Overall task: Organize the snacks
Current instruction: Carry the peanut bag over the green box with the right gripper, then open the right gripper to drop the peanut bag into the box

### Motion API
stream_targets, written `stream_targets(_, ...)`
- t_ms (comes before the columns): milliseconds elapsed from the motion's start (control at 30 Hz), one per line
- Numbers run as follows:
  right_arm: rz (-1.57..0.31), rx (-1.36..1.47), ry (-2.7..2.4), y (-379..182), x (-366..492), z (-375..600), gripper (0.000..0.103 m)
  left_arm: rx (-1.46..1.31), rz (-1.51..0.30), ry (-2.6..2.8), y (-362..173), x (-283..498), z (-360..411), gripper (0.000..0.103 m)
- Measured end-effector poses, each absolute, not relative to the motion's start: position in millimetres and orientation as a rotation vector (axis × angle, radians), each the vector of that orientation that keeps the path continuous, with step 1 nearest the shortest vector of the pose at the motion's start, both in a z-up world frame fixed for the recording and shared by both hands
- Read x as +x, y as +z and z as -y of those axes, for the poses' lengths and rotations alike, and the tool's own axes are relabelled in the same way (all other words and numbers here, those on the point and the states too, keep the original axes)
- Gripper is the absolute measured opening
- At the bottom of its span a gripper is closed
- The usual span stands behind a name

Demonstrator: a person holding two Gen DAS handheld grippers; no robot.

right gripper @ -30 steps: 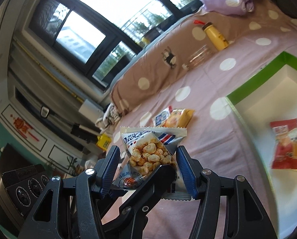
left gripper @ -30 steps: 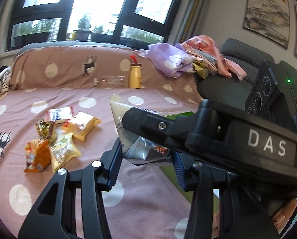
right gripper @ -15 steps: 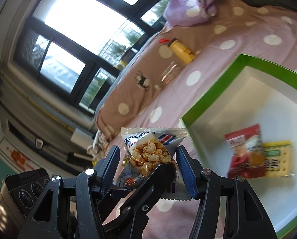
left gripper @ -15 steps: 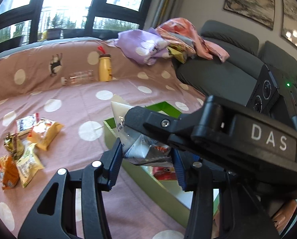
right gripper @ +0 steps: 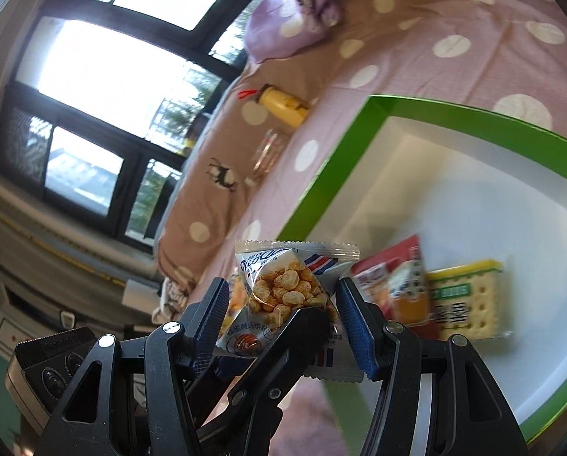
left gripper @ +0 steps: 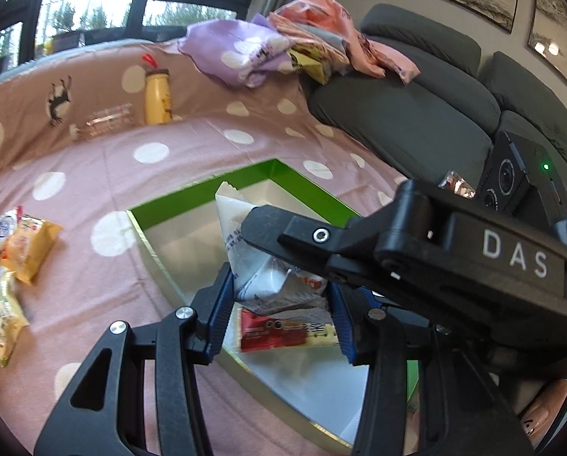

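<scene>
A green-walled box (left gripper: 302,180) (right gripper: 332,174) with a white floor lies on the polka-dot sofa cover (left gripper: 93,159). Inside it rest a red packet (right gripper: 393,285) (left gripper: 268,332) and a yellow cracker pack (right gripper: 469,304), just beside each other and perhaps overlapping; the rest of the floor is bare white.

Both tongs pinch one and the same snack bag. In the right wrist view the right tongs (right gripper: 283,315) are pressed onto the bag (right gripper: 287,288) from both sides, its printed front showing round puffs, and the left tool's arm crosses below it. The left tongs (left gripper: 279,300) grip the bag's (left gripper: 253,254) plain white back, held over the box just above the red packet.

Only the left view shows the loose snack pile (left gripper: 13,258) on the cover, well apart from the box, along with the grey sofa back (left gripper: 416,114) and heaped clothes (left gripper: 283,49). A yellow bottle (left gripper: 157,95) (right gripper: 283,104) and a clear bottle (left gripper: 108,119) (right gripper: 266,155) appear in both views. Only the right view shows the cracker pack plainly.
</scene>
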State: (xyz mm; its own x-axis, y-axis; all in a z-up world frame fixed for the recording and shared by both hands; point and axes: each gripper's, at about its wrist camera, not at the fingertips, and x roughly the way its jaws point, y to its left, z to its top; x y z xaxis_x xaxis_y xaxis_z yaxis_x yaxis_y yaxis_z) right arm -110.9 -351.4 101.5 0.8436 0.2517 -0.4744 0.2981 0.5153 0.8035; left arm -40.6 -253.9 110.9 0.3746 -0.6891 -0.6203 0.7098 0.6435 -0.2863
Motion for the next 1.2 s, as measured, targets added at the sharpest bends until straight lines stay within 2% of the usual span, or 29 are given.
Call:
stream_targets(567, -0.682, 1.166, -0.164, 69.1, -109.1, 375.8, 0.062, 0.014, -0.929, -0.937, 79.4, -24.2, 280.6, 0.047)
stream_targets(1200, -0.686, 1.125, -0.29, 71.6, -113.3, 377.8, 0.062, 0.02, -0.91, -0.905, 76.4, -26.3, 285.6, 0.048)
